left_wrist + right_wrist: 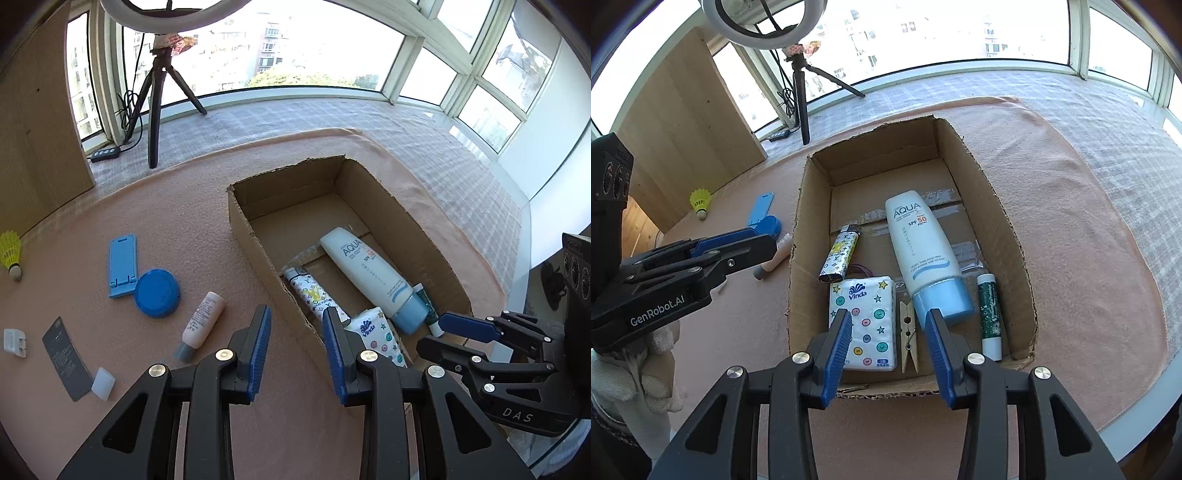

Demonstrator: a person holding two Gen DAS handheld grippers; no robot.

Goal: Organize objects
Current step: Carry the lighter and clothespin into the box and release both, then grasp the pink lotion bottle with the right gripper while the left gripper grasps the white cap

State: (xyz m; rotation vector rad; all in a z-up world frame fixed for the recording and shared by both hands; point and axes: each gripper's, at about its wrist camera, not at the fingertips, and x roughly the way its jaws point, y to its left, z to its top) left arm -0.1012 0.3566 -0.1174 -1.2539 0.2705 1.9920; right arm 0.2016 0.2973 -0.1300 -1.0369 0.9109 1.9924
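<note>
An open cardboard box [799,229] on the pink mat holds a white AQUA sunscreen tube [919,243], a patterned lighter [840,258], a Vinda tissue pack [868,325], a wooden clothespin [908,332] and a green lip balm [989,314]. My right gripper [888,315] hovers open over the clothespin with nothing pressed between its pads. My left gripper [297,314] is open and empty above the box's left wall [255,221]. Left of the box lie a small pink tube [203,319], a blue round case [157,293], a blue phone stand [122,264] and a yellow shuttlecock [11,251].
A dark card [66,356], a white cap [103,382] and a white plug [14,341] lie at the near left. A tripod [155,110] with a ring light and a power strip [105,153] stand by the window. A wooden panel [37,129] rises on the left.
</note>
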